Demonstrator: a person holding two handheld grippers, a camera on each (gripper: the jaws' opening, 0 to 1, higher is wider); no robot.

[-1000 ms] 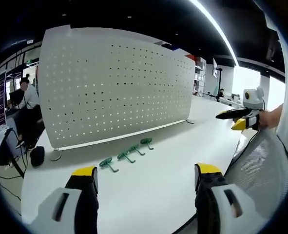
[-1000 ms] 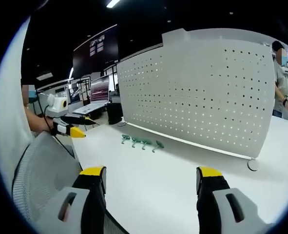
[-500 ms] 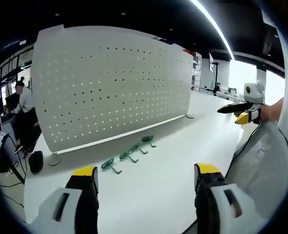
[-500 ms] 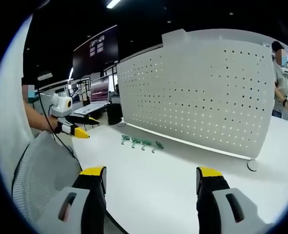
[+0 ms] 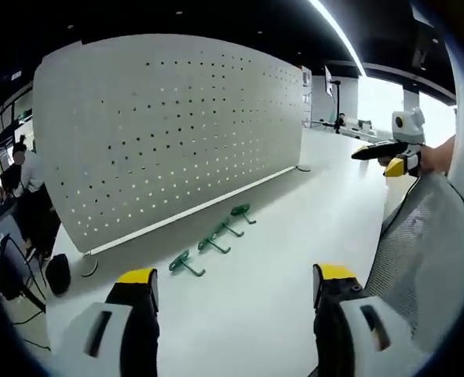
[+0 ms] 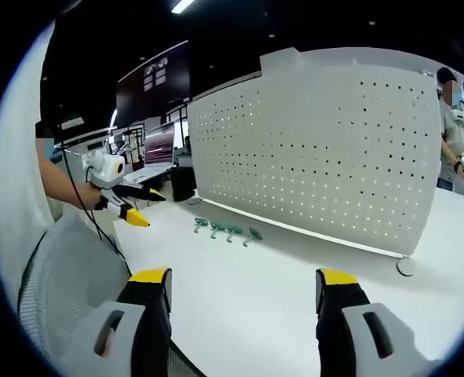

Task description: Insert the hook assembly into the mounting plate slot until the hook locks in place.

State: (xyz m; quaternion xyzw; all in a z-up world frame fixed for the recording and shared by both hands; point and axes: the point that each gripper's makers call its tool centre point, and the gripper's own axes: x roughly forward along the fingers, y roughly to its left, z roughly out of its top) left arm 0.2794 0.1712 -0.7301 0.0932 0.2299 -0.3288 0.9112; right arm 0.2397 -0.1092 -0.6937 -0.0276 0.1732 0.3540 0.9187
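While both grippers, left and right, are hanging spread wide and empty, I'm lining up on the green hooks lying on the table below the pegboard, so next I'm reaching to grab one.

Each tool has black jaws, yellow tips, grey slotted bases — cable trailing.

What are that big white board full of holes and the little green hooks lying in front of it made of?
The perforated board looks like painted sheet metal: thin, stiff, matte white, with evenly punched holes, though rigid plastic is possible. The green hooks have one uniform green colour, which suggests moulded plastic or coated metal; they are too small to tell which.
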